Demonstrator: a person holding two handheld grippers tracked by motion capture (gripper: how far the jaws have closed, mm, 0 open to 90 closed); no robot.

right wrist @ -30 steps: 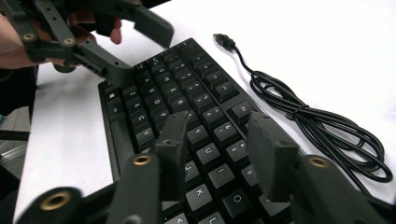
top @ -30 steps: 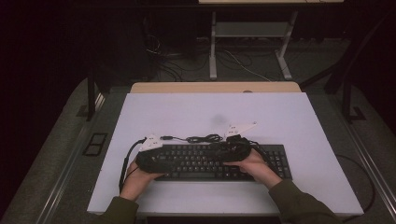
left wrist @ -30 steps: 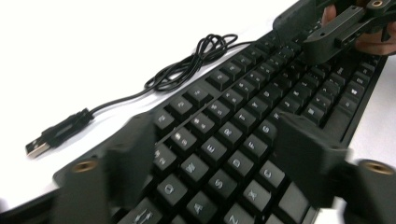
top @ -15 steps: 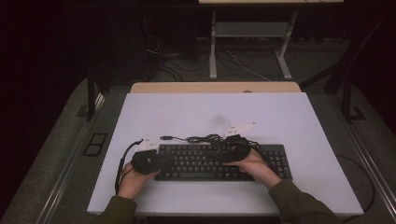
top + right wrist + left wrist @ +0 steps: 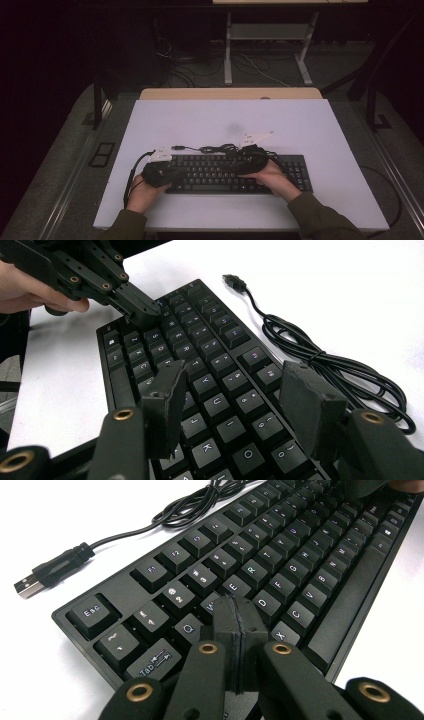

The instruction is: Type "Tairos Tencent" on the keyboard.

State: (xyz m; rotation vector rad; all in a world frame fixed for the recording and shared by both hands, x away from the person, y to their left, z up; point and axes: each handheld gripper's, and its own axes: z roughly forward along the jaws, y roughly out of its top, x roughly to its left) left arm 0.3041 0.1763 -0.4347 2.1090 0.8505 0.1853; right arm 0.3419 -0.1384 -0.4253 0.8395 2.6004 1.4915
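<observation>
While white table [image 5: 310, 130] sits in dark room, left gripper [image 5: 239, 611] now pressed together over keyboard [image 5: 290, 172]; right gripper [image 5: 235, 395] spread wider than before.

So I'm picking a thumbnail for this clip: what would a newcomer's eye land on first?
The black keyboard near the front edge of the white table, a hand at each end. Next, the left tool, jaws shut together with nothing between them, tip down among the keys near W and S. Then the right tool, jaws apart above the keys, and the coiled cable beside the keyboard.

keyboard [image 5: 235, 172] on table [image 5: 310, 125], cable [image 5: 215, 148] behind
</observation>
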